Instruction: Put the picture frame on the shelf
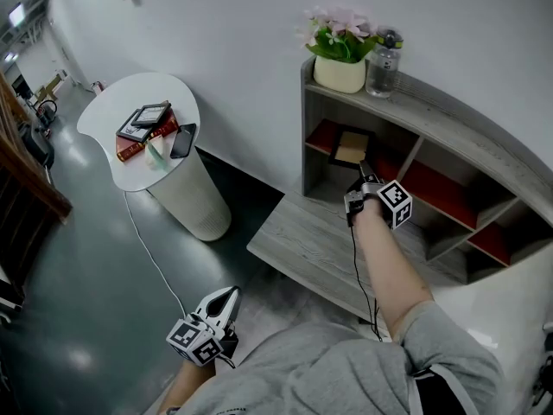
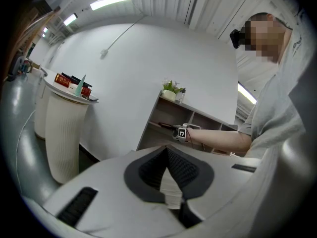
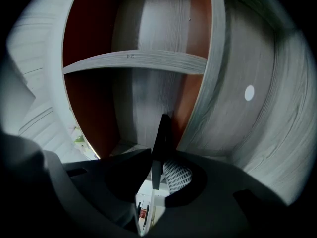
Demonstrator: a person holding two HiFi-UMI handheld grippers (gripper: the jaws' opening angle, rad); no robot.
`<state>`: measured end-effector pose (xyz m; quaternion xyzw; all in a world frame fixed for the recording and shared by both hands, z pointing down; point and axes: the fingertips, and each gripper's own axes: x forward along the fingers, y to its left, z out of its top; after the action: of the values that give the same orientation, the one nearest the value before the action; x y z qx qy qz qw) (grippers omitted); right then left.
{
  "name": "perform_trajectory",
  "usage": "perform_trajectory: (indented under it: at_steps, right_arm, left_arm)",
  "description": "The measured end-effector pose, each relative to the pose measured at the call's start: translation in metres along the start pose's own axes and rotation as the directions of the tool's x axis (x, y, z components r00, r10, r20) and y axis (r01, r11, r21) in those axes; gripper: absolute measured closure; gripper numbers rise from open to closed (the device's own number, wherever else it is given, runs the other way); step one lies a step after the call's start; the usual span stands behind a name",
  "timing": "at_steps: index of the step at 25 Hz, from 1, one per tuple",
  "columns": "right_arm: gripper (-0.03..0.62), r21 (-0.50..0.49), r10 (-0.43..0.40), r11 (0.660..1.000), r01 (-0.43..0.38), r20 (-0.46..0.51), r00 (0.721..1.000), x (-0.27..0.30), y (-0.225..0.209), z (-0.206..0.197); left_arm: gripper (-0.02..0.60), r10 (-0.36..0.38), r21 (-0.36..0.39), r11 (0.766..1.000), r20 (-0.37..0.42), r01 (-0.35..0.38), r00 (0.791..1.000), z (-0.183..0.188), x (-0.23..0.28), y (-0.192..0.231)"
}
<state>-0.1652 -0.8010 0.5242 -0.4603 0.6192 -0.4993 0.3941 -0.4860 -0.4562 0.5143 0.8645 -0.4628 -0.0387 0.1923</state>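
Edge-on picture frame, long axis into shelf, pinched in right tool.

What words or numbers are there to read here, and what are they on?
"24", faint and maybe misread: on the front edge of the shelf board.
Red book on the round table: gold print, too small to read.
Bottle on top of the shelf: any print is too small to read.
Picture frame: no words to be seen.
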Motion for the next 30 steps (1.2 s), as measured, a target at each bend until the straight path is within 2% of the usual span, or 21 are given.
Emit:
perform_trajectory:
  at_steps: [2, 5, 6, 12, 16, 19, 21, 24, 26, 28, 30]
  right_arm:
    - [0.481, 0.003, -0.022, 1.0, 0.022, -0.022, 1.0, -0.002, -0.003, -0.003]
    - [0.369, -0.002, -0.03, 1.0, 0.03, -0.062, 0.998, -0.005, -0.004, -0.009]
    - [0.356, -0.003, -0.029, 1.0, 0.029, -0.069, 0.997, -0.006, -0.005, -0.01]
    - [0.307, -0.018, -0.032, 0.999, 0.03, -0.132, 0.991, -0.011, -0.005, -0.02]
    - [0.298, -0.033, -0.023, 0.999, 0.017, -0.183, 0.983, -0.025, -0.011, -0.031]
    - [0.298, -0.078, 0.011, 0.996, -0.033, -0.267, 0.964, -0.048, -0.007, -0.045]
    - [0.298, -0.122, 0.049, 0.988, -0.096, -0.341, 0.939, -0.067, 0.004, -0.055]
    - [0.299, -0.192, 0.099, 0.96, -0.202, -0.444, 0.891, -0.099, 0.026, -0.061]
    - [0.299, -0.259, 0.1, 0.931, -0.258, -0.497, 0.862, -0.122, 0.038, -0.055]
    - [0.305, -0.33, 0.145, 0.866, -0.375, -0.552, 0.821, -0.146, 0.059, -0.043]
    - [0.356, -0.37, 0.212, 0.782, -0.502, -0.599, 0.772, -0.17, 0.085, -0.032]
  left_arm:
    - [0.569, 0.001, 0.002, 1.0, 0.002, -0.001, 1.0, 0.0, -0.002, 0.001]
    - [0.569, 0.006, -0.003, 1.0, 0.002, -0.006, 1.0, -0.002, -0.005, 0.003]
    - [0.569, 0.006, -0.005, 1.0, 0.003, -0.006, 1.0, -0.002, -0.006, 0.003]
    - [0.569, -0.001, -0.011, 1.0, 0.001, 0.001, 1.0, -0.007, -0.01, 0.0]
    - [0.569, -0.014, -0.018, 1.0, 0.004, 0.014, 1.0, -0.009, -0.008, -0.004]
    - [0.569, -0.029, -0.018, 0.999, 0.015, 0.029, 0.999, -0.008, -0.005, -0.008]
    - [0.569, -0.04, -0.013, 0.999, 0.02, 0.041, 0.999, -0.006, 0.0, -0.011]
    - [0.569, -0.061, 0.001, 0.998, 0.027, 0.061, 0.998, 0.0, 0.012, -0.02]
    - [0.569, -0.082, 0.014, 0.997, 0.031, 0.082, 0.996, 0.005, 0.022, -0.03]
    - [0.569, -0.11, 0.031, 0.994, 0.032, 0.109, 0.993, 0.008, 0.034, -0.043]
    - [0.569, -0.133, 0.043, 0.99, 0.031, 0.132, 0.991, 0.01, 0.049, -0.059]
